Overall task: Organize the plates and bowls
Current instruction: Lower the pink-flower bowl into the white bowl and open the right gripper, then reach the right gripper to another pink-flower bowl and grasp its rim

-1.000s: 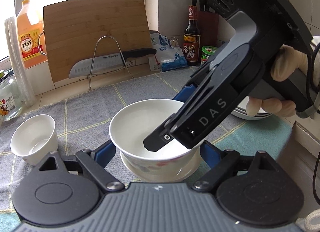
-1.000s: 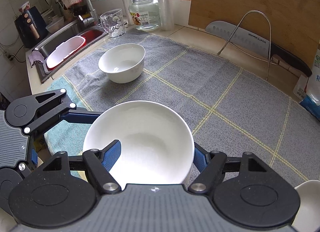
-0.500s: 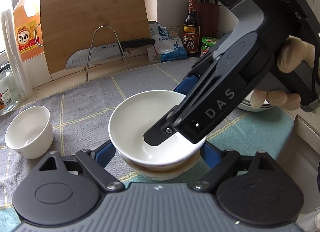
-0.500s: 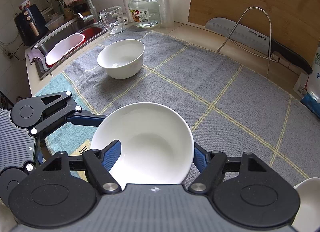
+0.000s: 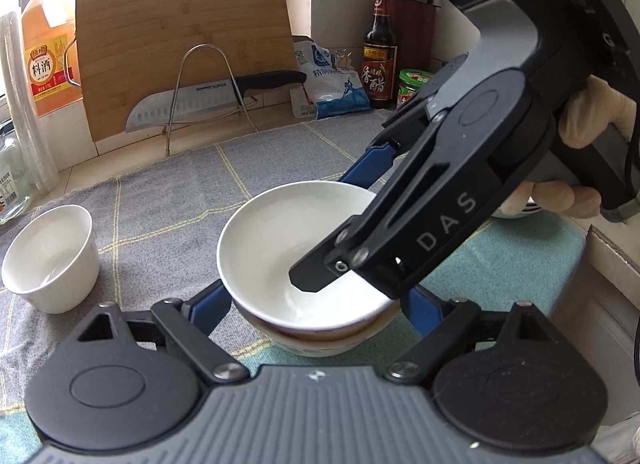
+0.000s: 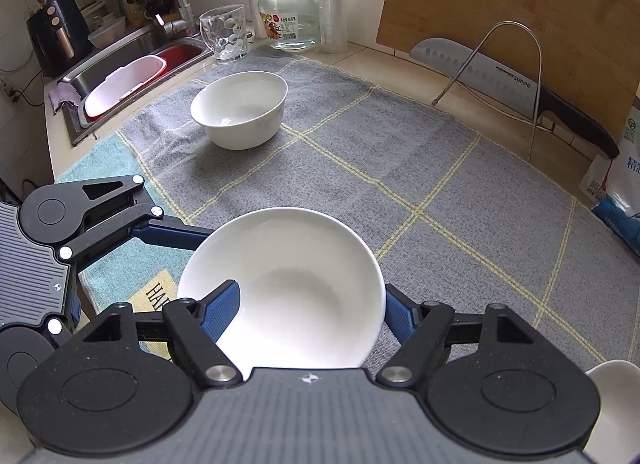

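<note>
Since a second ago the white bowl [image 5: 288, 248] has sunk into the patterned bowl [image 5: 316, 344] beneath. Right gripper [image 6: 312, 304], jaws just widening, straddles its rim, one finger [image 6: 222, 306] inside. Left gripper [image 5: 316, 304] flanks the stack, clamped on the patterned bowl.

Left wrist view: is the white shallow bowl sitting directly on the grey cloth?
No, the white shallow bowl is nested in a patterned bowl beneath it.
</note>
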Action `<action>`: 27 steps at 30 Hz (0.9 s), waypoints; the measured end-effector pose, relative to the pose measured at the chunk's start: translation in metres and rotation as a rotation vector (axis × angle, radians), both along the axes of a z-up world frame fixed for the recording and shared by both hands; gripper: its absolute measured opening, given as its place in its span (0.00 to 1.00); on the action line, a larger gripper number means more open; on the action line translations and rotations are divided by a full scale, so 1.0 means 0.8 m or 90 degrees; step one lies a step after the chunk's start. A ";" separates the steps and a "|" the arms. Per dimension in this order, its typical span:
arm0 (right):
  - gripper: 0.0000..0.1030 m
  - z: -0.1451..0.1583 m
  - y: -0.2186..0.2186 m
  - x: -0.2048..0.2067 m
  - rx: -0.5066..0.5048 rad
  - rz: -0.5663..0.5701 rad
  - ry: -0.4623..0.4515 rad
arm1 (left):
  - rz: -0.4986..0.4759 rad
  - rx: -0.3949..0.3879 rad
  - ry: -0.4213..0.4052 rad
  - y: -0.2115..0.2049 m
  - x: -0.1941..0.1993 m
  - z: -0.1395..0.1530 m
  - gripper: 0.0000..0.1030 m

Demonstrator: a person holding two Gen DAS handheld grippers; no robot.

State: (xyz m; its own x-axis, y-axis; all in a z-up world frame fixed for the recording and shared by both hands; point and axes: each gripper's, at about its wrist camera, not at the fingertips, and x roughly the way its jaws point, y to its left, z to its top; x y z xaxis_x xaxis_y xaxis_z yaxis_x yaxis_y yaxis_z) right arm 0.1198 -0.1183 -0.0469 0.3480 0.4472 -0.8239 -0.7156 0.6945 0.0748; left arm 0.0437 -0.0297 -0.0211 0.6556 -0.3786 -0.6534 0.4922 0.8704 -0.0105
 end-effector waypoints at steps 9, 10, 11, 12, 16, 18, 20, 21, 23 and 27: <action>1.00 0.022 0.007 -0.005 0.020 0.007 -0.042 | 0.002 -0.001 -0.004 0.017 -0.016 0.008 0.93; 1.00 0.024 0.011 -0.005 0.021 0.009 -0.048 | 0.007 0.000 -0.007 0.022 -0.018 0.010 0.93; 1.00 0.026 0.014 -0.006 0.022 0.010 -0.052 | 0.011 0.001 -0.009 0.027 -0.020 0.012 0.93; 1.00 0.027 0.017 -0.006 0.024 0.012 -0.055 | 0.018 0.001 -0.011 0.034 -0.022 0.014 0.93; 1.00 0.034 0.035 -0.006 0.031 0.026 -0.070 | 0.054 0.006 -0.022 0.063 -0.024 0.018 0.94; 1.00 0.037 0.044 -0.004 0.031 0.031 -0.078 | 0.083 0.012 -0.028 0.082 -0.021 0.017 0.94; 1.00 0.039 0.054 0.000 0.032 0.033 -0.081 | 0.104 0.015 -0.027 0.098 -0.017 0.013 0.94; 1.00 0.041 0.058 0.001 0.031 0.035 -0.082 | 0.121 0.020 -0.032 0.108 -0.014 0.011 0.94; 1.00 0.043 0.069 0.004 0.026 0.044 -0.086 | 0.145 0.029 -0.047 0.122 -0.009 0.009 0.94; 1.00 0.045 0.093 0.012 0.010 0.062 -0.096 | 0.177 0.039 -0.058 0.149 0.005 0.002 0.94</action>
